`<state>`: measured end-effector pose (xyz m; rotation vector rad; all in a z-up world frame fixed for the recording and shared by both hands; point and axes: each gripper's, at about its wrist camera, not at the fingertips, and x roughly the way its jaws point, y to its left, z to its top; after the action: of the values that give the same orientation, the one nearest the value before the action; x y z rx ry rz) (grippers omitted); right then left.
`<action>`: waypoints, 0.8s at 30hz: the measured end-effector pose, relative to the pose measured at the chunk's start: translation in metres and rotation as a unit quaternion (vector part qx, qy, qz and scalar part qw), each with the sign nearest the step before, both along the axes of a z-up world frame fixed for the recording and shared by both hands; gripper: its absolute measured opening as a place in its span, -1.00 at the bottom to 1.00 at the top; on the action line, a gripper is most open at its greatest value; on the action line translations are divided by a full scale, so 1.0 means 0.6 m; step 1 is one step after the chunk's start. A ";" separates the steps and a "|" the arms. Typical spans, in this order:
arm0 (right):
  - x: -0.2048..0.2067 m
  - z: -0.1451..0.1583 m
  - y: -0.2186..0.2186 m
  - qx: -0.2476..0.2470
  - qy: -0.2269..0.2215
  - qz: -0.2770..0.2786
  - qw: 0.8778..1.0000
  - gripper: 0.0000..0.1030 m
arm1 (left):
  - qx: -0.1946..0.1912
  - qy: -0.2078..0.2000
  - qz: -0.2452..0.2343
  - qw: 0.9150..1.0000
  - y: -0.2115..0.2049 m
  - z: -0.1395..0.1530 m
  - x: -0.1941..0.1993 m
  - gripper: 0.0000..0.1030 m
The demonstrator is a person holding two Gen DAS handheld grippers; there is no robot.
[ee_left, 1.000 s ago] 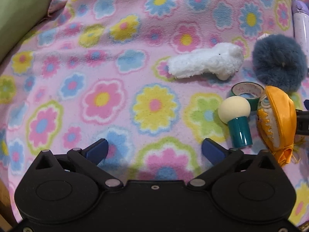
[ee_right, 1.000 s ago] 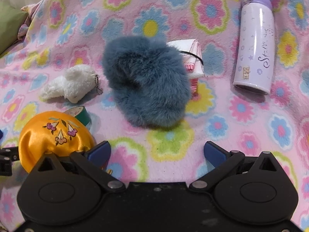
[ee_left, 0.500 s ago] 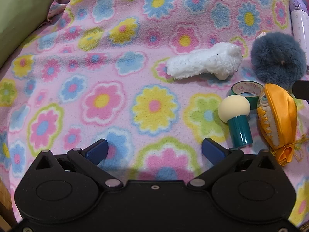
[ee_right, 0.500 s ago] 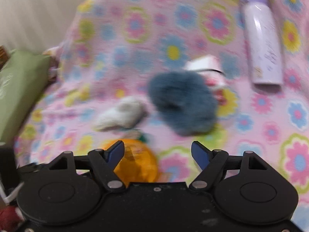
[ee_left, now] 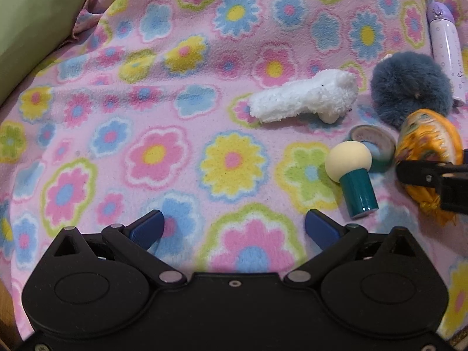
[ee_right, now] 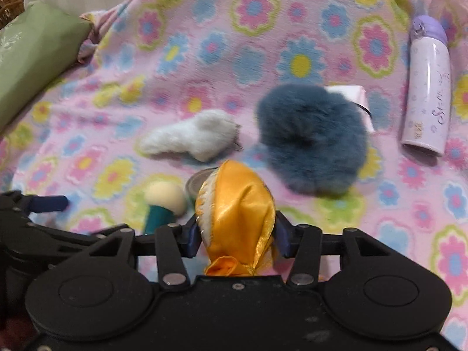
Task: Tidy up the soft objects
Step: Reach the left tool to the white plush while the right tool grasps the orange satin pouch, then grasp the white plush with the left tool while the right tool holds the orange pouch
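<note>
right gripper [ee_right: 237, 235] is just closing, pinching orange satin pouch [ee_right: 235, 204] mid-body | looking light, squashy, slippery | left gripper [ee_left: 234, 228] is gaping empty

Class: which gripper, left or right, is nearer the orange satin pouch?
Right. The right gripper has just been closing and pinches the orange satin pouch; the left gripper hovers open, apart.

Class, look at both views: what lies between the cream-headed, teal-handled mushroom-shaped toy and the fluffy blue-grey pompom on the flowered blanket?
A roll of tape lies between the mushroom toy and the pompom, clearest in the left wrist view.
</note>
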<state>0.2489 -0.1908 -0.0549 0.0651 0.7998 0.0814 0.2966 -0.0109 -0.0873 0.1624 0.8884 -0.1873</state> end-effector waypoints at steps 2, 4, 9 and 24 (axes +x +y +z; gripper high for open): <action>-0.005 0.002 -0.025 0.021 -0.003 -0.010 1.000 -0.14 | 0.002 0.000 -0.002 1.000 0.000 0.000 -0.001 0.93; -0.013 0.008 -0.055 0.030 -0.011 -0.038 0.999 -0.14 | 0.004 0.000 -0.003 1.000 -0.001 0.000 -0.002 0.92; -0.034 0.013 -0.130 0.056 -0.020 -0.090 0.994 -0.14 | -0.010 -0.006 -0.016 1.000 -0.005 0.015 -0.005 0.61; -0.067 -0.017 -0.094 -0.050 -0.079 -0.087 0.992 -0.12 | -0.049 -0.022 -0.059 0.997 -0.104 0.060 0.084 0.62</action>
<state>0.2085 -0.2469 -0.0654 0.0331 0.6355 -0.1163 0.3472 -0.0732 -0.0512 0.1266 0.8240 -0.3353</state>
